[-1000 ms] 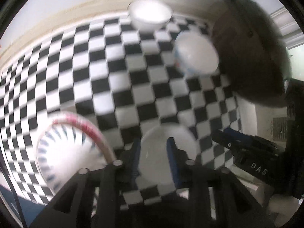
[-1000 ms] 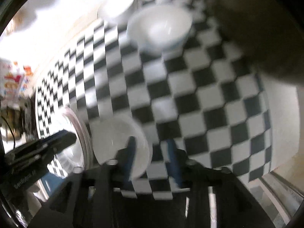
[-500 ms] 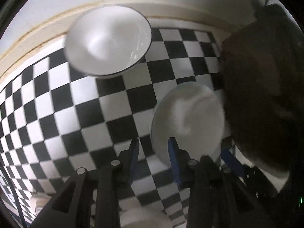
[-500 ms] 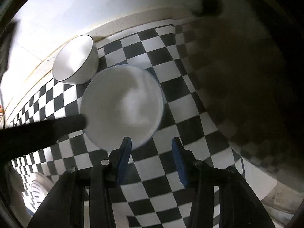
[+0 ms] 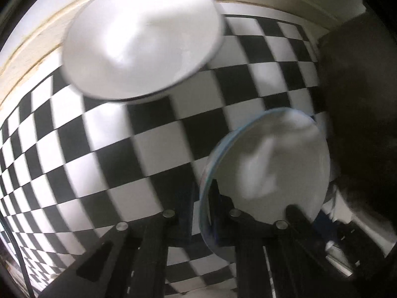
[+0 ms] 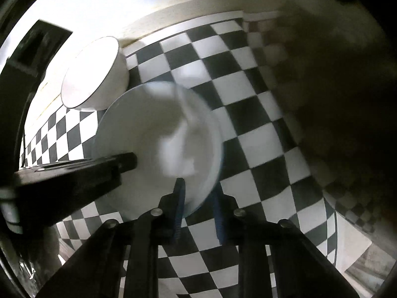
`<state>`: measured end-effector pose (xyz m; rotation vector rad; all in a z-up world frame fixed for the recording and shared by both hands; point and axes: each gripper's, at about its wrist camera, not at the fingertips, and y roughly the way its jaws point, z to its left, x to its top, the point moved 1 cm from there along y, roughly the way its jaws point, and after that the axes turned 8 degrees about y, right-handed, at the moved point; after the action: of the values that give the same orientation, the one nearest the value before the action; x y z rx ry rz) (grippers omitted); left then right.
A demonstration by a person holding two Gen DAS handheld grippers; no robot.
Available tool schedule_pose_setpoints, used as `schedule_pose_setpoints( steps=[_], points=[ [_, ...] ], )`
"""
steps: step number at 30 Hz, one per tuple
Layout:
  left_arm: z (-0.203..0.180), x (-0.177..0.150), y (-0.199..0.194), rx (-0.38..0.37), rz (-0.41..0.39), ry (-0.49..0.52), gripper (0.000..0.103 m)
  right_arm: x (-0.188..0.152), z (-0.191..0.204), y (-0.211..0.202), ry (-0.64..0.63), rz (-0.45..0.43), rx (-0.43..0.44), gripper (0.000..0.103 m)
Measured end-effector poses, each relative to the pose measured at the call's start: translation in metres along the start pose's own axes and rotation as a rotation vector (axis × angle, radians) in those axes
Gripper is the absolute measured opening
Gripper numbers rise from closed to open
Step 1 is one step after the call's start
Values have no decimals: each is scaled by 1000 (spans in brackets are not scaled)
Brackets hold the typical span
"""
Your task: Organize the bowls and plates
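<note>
The left gripper pinches the near-left rim of the pale bowl, 1 finger inside and 1 outside; the right gripper straddles the same bowl's near-right rim, its jaws just narrowed, though blur hides whether the pads press; a 2nd, dark-rimmed bowl sits just beyond on the checkered cloth, ahead-left of both grippers.

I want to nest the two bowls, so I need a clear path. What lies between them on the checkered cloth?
Nothing: in the left wrist view, only bare checkered cloth separates the black-rimmed bowl from the blue-rimmed bowl.
</note>
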<state>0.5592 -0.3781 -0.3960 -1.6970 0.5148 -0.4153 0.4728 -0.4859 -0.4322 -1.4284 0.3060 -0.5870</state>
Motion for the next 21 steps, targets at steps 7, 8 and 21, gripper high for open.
schedule_pose_setpoints(
  steps=[7, 8, 21],
  points=[
    [43, -25, -5, 18, 18, -49, 10, 10, 31, 13, -68, 68, 96, 22],
    [48, -27, -5, 12, 18, -59, 10, 13, 36, 16, -74, 78, 104, 22],
    [82, -39, -17, -110, -50, -132, 9, 38, 47, 53, -20, 196, 181, 7]
  ],
)
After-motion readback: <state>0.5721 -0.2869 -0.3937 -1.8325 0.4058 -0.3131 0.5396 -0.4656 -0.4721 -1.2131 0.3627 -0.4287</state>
